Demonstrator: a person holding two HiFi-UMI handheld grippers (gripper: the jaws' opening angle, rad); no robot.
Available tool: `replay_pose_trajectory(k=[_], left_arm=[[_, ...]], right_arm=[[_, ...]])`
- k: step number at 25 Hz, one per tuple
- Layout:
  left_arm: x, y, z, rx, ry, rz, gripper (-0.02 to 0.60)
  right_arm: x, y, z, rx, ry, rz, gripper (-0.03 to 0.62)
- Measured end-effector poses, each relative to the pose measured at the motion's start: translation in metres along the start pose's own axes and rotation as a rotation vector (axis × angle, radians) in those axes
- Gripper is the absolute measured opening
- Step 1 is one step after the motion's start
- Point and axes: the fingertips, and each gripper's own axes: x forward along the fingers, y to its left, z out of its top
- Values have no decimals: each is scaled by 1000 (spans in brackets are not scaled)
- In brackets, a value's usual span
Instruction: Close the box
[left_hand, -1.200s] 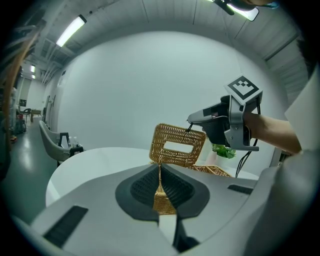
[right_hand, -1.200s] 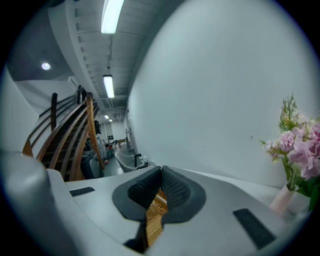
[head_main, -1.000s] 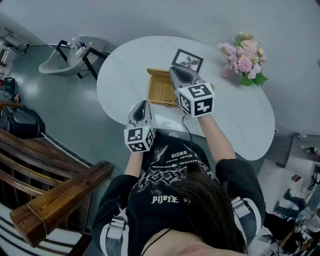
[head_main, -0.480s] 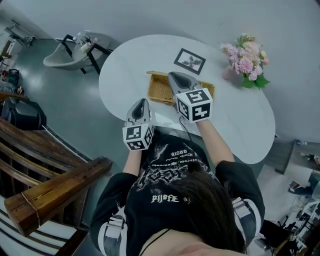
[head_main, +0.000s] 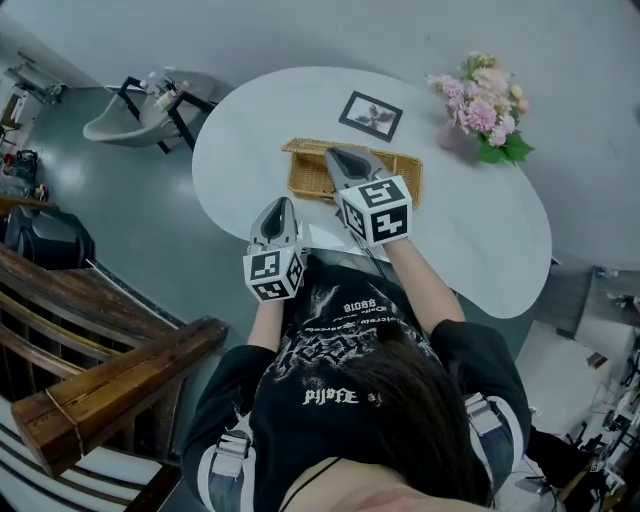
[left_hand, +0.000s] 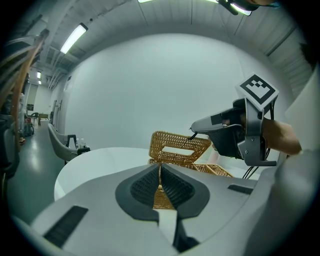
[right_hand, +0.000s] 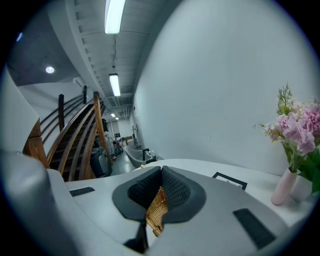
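Note:
A wicker box (head_main: 312, 178) lies on the round white table (head_main: 480, 240). In the left gripper view its lid (left_hand: 179, 148) stands half raised and tilted over the open body (left_hand: 215, 171). My right gripper (head_main: 338, 157) is shut on the lid's free edge; wicker shows between its pads (right_hand: 160, 182), and its tip (left_hand: 200, 127) meets the lid's upper right corner. My left gripper (head_main: 279, 205) hangs shut and empty at the table's near edge, short of the box; its pads (left_hand: 166, 180) meet, with wicker showing beyond them.
A framed picture (head_main: 370, 115) lies behind the box. A vase of pink flowers (head_main: 480, 105) stands at the table's back right. A grey chair (head_main: 140, 110) sits left of the table, and a wooden stair rail (head_main: 110, 390) runs at the lower left.
The right gripper has come toward me and a little down with the lid. The lid has tipped from nearly upright to a flatter slant. The left gripper has stayed in place.

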Motion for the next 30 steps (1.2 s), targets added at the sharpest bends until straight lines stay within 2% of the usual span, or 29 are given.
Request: replay_pose_trajectory(k=[9, 17, 30], left_arm=[[-7, -1, -4, -21, -24, 16, 30], [-12, 3, -9, -26, -30, 40, 30], [-10, -1, -13, -12, -20, 21, 30]], right_arm=[[-6, 12, -21, -48, 37, 3, 35], [-7, 17, -43, -32, 66, 1, 35], [-7, 23, -70, -18, 116, -13, 35]])
